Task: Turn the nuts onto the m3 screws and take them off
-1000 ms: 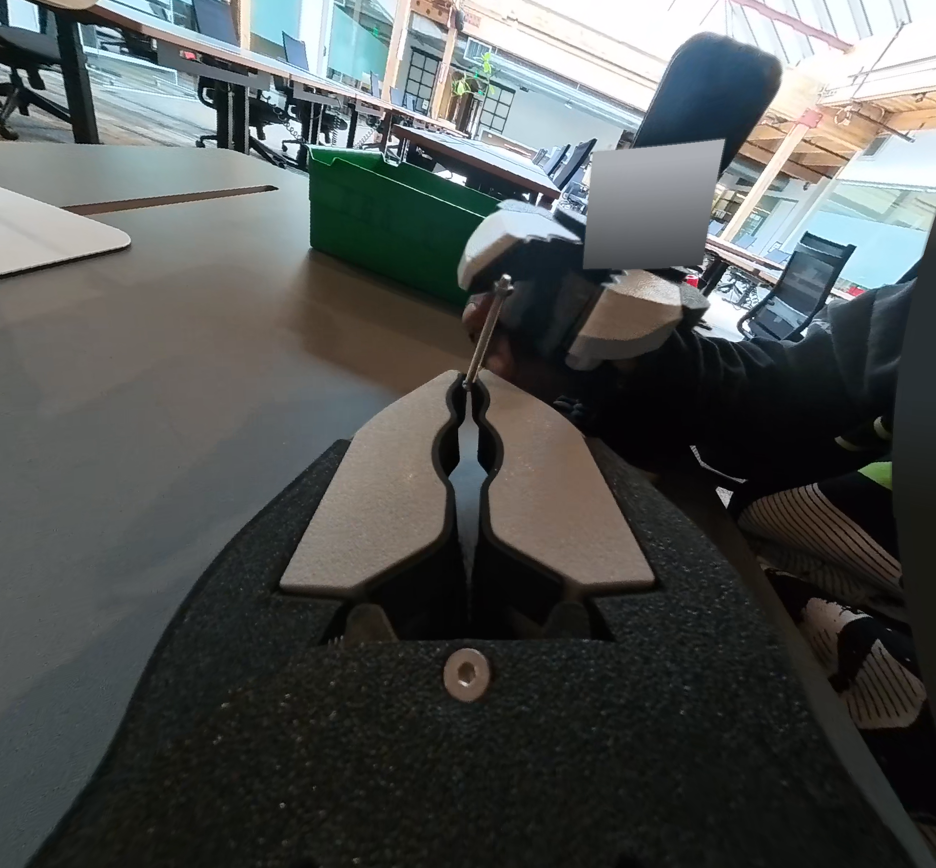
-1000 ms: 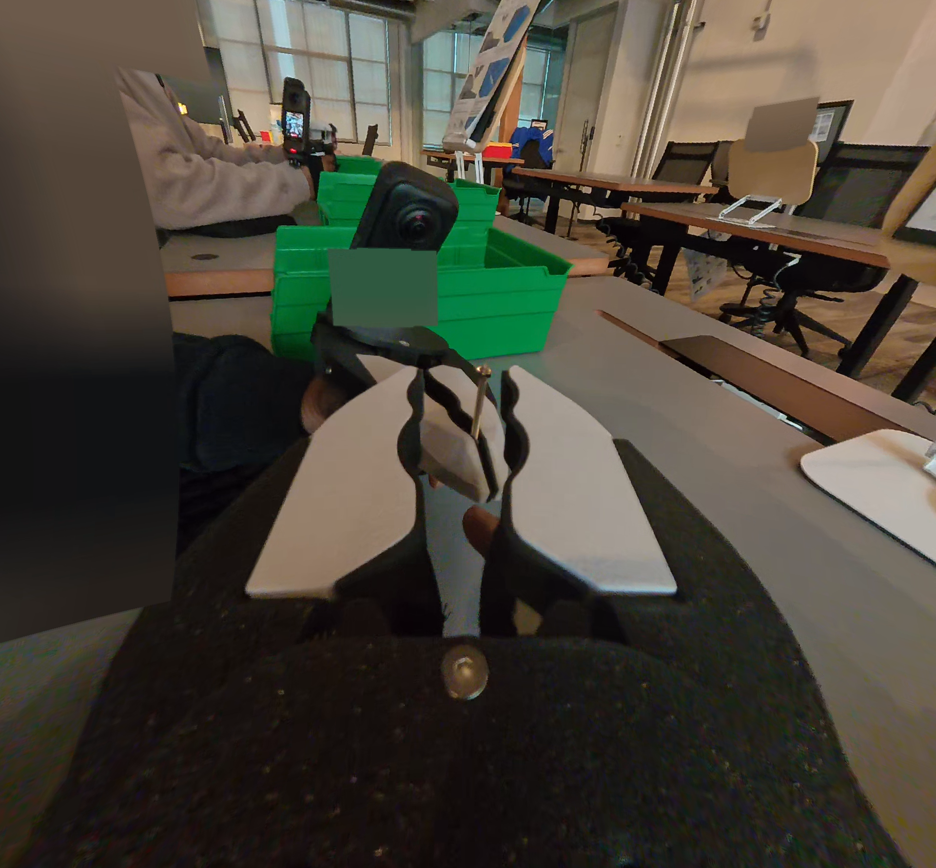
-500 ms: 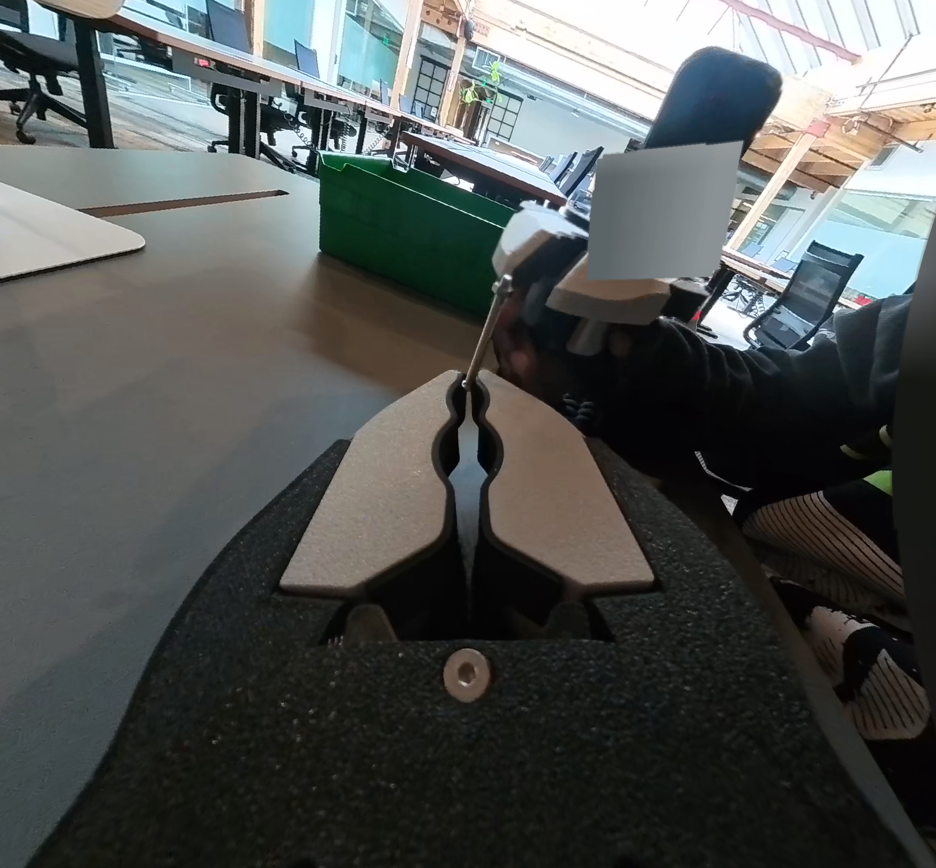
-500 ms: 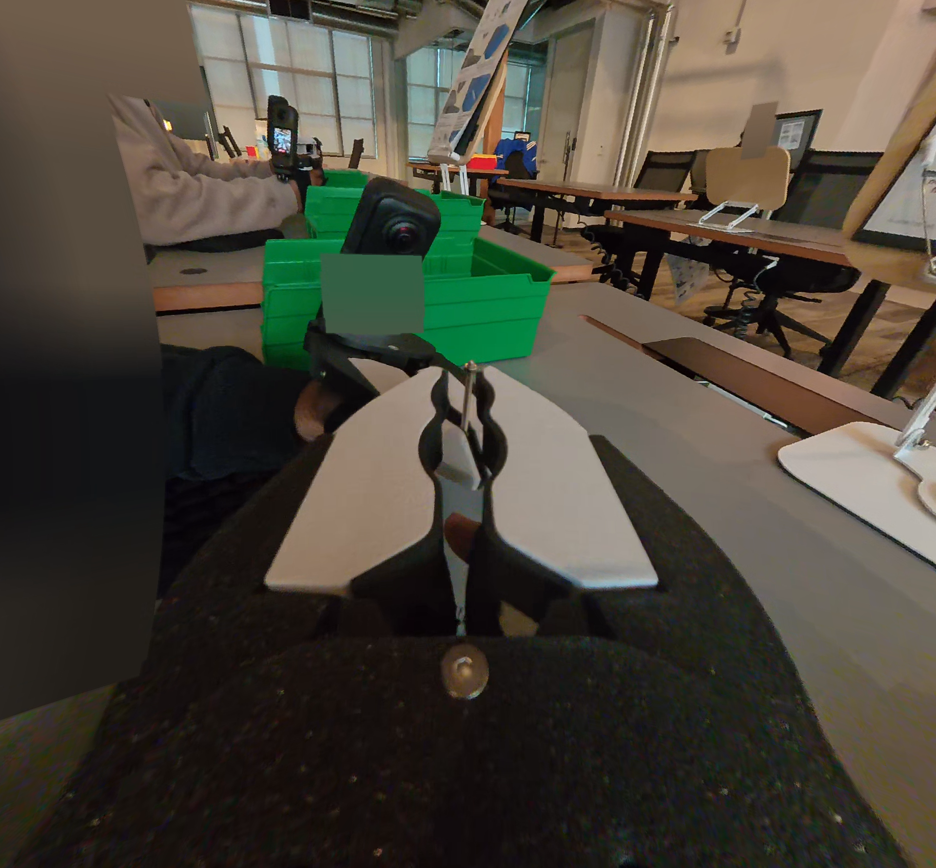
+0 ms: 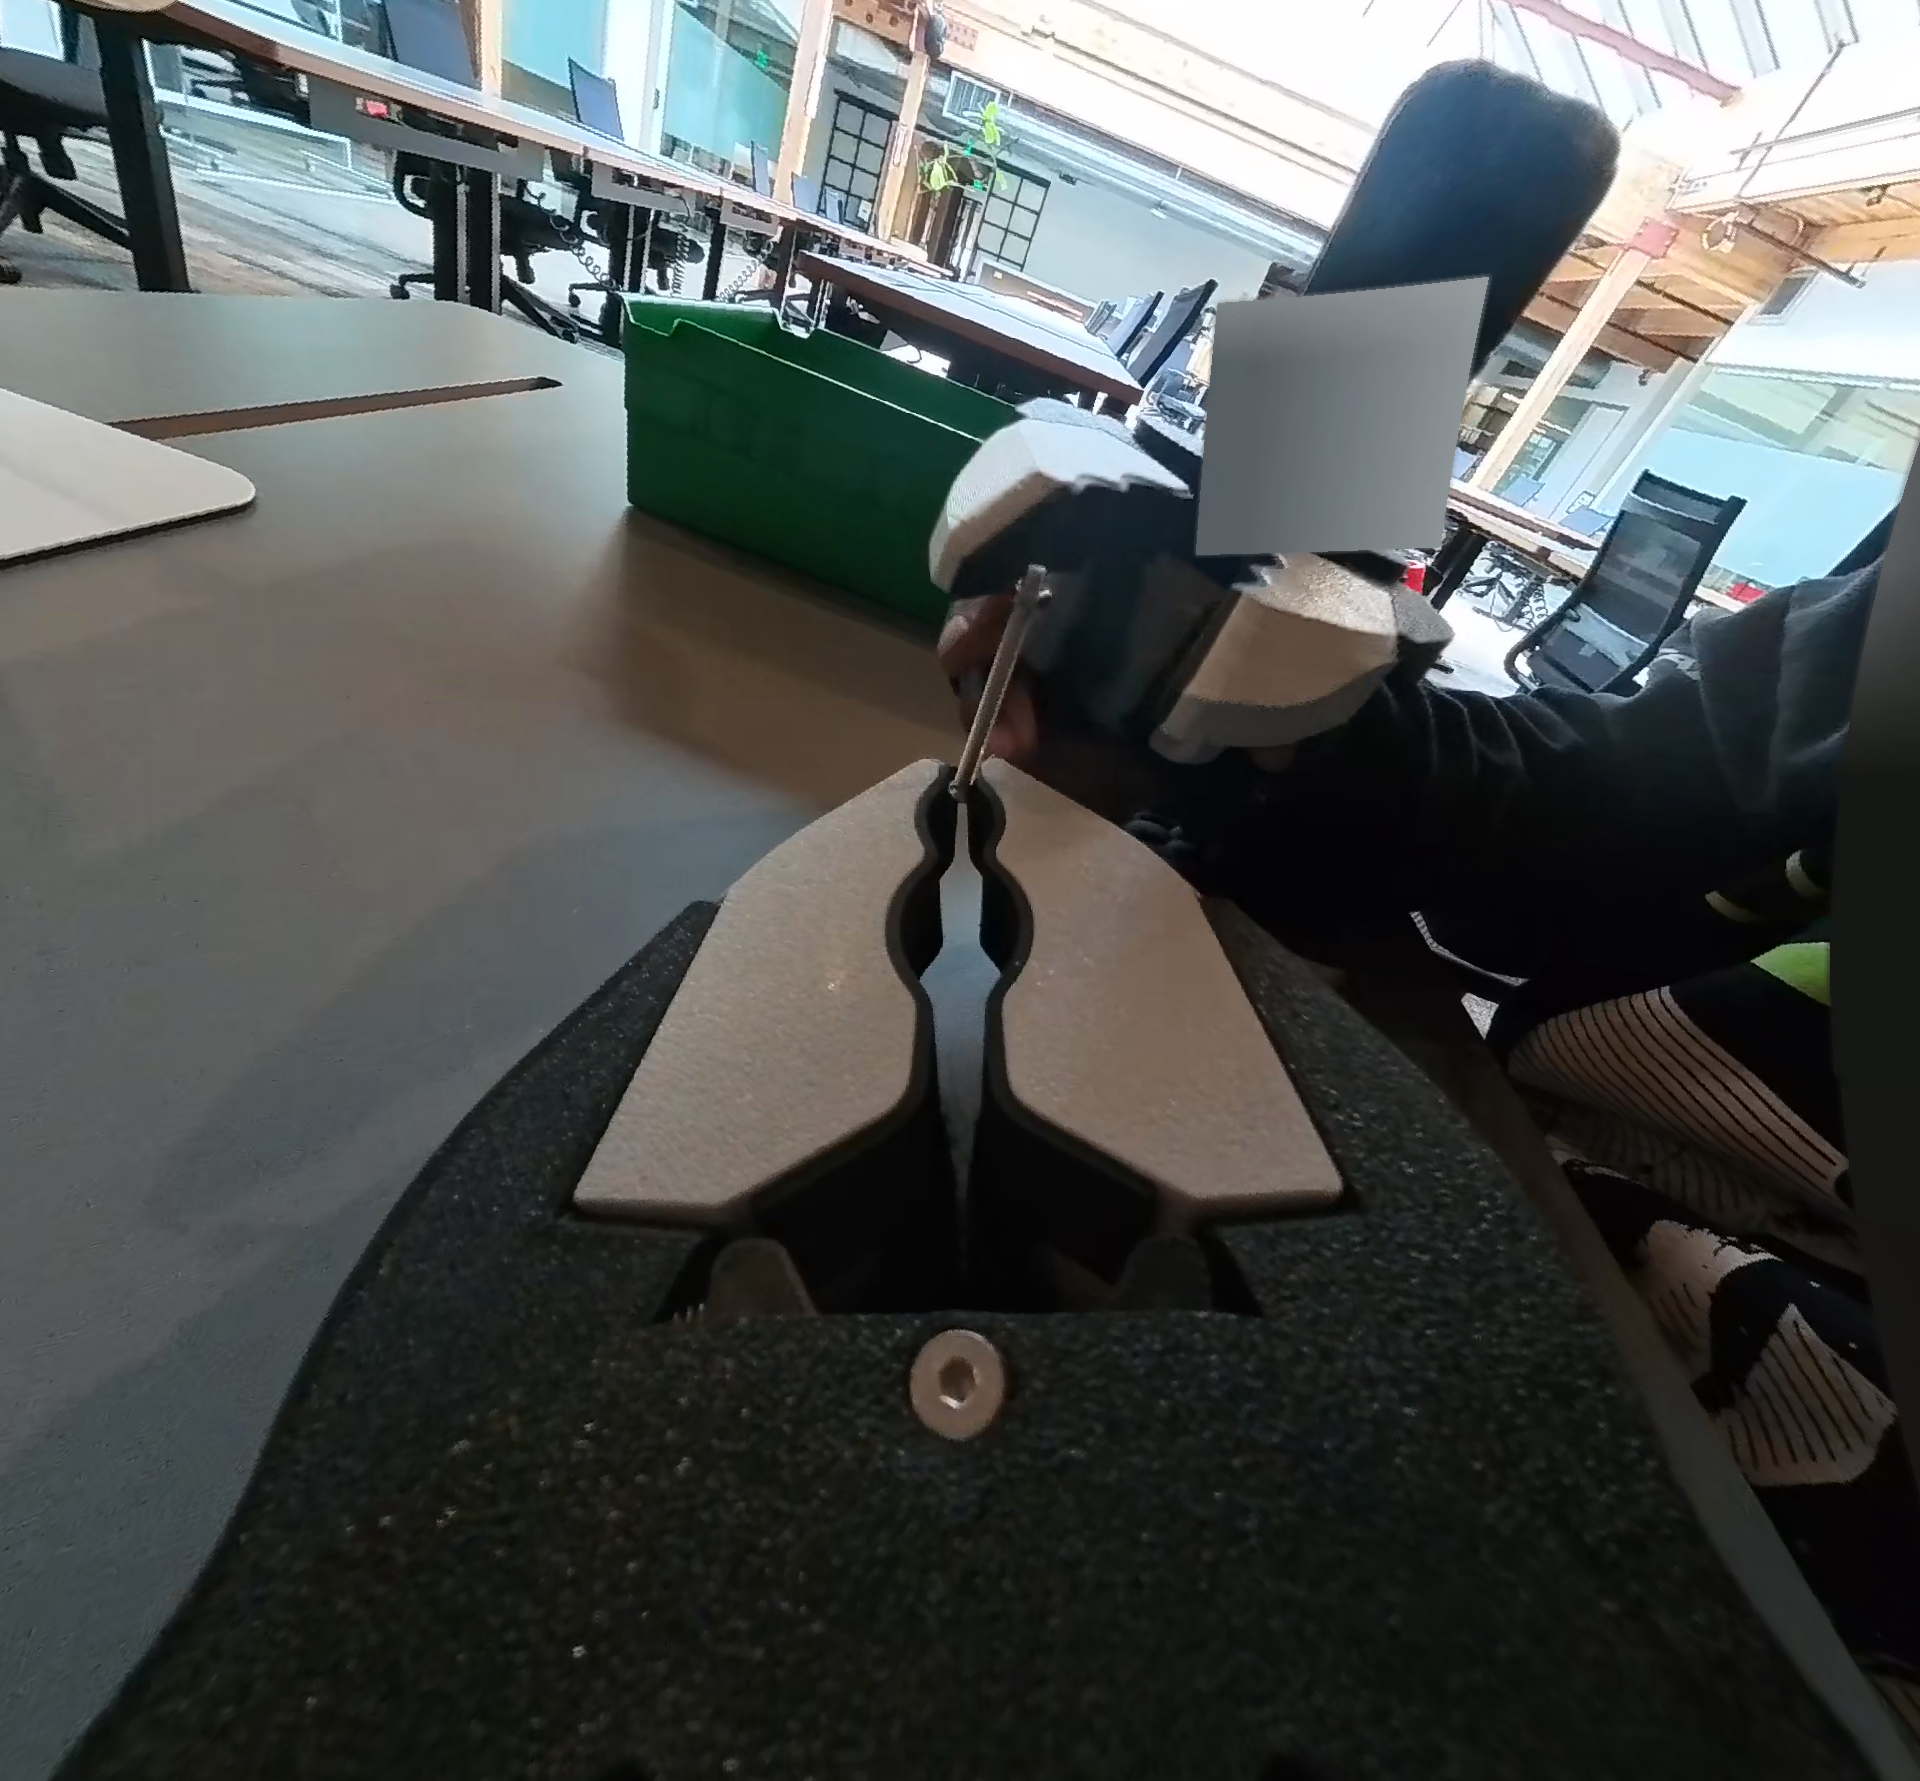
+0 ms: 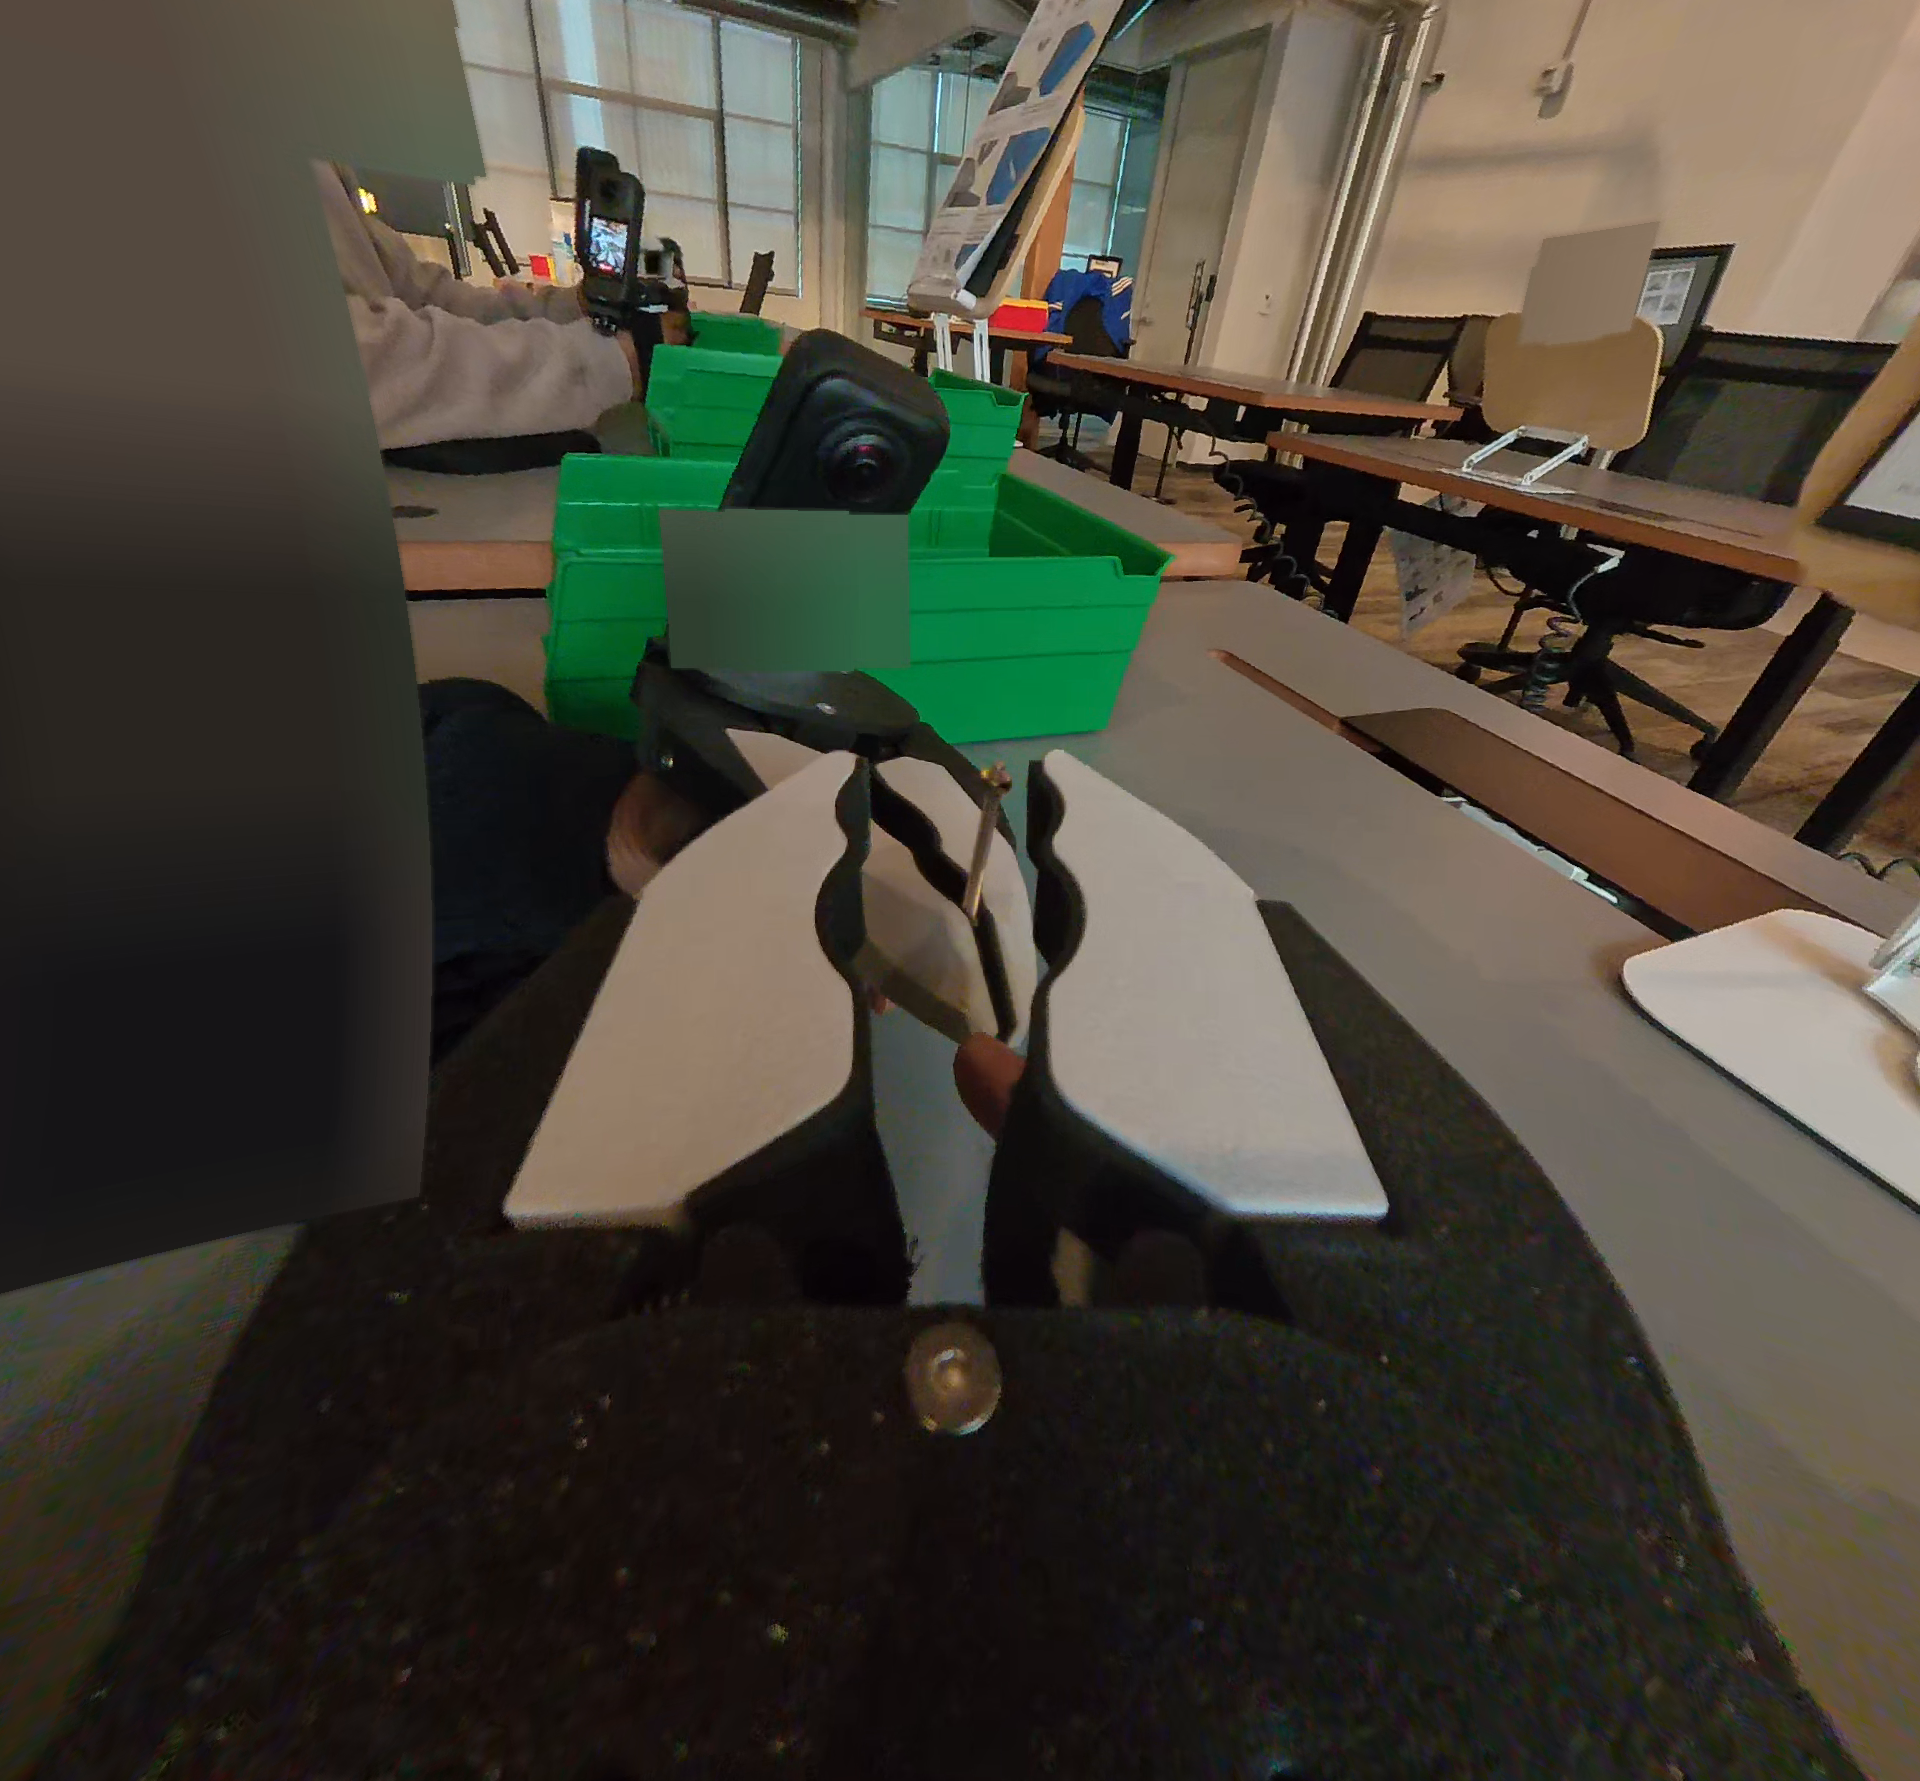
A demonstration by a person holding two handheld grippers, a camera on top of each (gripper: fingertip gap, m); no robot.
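The left hand-held gripper [image 5: 961, 781] is closed on the lower end of a thin metal screw [image 5: 1000, 682]; its two pads press together at the tips and the screw rises from them toward 1 o'clock, tilted, above the worktop [image 5: 312, 796]. At the upper end of the screw sits a small nut [image 5: 1032, 586], close to the tip. The right hand-held gripper [image 6: 1023, 775] stands open: its fingers [image 6: 1122, 858] are apart on both sides of the screw and do not touch it or the nut. The screw looks light, stiff and smooth, so I judge it can turn or slip in the pinch if the nut is pushed sideways; the nut is very small and easy to drop. The good place to take hold is the flat sides of the nut, with the tips only, and the turn should go around the axis of the screw. For room, the worktop is open toward 9 o'clock of the left hand-held gripper; a green bin [image 5: 790, 464] stands at 12 o'clock, well apart, and a white plate-like base [image 5: 94, 484] lies at 10 o'clock. At 3 o'clock a person's sleeve [image 5: 1558, 796] is near.
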